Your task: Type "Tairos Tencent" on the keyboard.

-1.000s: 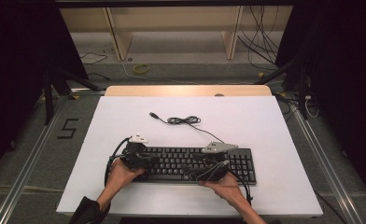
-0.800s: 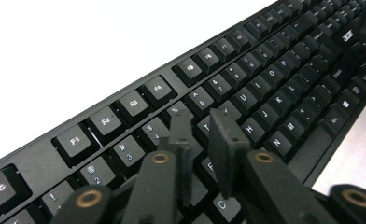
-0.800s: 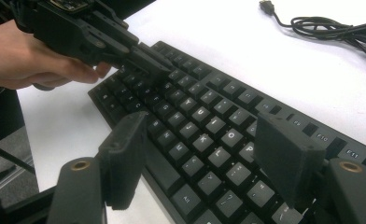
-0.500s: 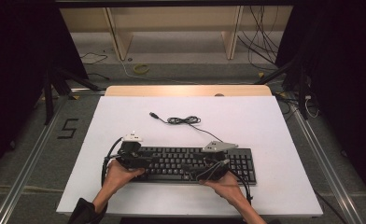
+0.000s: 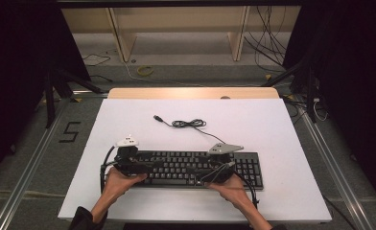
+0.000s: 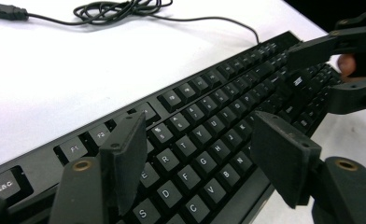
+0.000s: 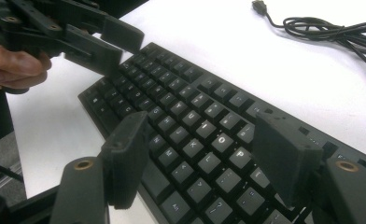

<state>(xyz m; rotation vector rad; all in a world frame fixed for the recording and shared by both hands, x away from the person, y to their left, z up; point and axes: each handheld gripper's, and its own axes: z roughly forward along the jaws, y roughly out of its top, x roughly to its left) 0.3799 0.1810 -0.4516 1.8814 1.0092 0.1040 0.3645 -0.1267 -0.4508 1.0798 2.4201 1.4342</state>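
Two tongs hang open over the black keyboard [image 5: 186, 167] on the white bench [image 5: 282, 139]: left tongs [image 6: 204, 163], which have just been opening, over its left end, right tongs [image 7: 209, 158] over its right. It looks hard, long and light, so hold both ends.

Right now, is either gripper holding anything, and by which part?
Nothing is held. The left gripper, its jaws just opened, and the right gripper hover open over the keyboard.

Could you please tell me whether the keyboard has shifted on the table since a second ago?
No. The keyboard lies in the same spot, judged against the table's near edge and the coiled cable.
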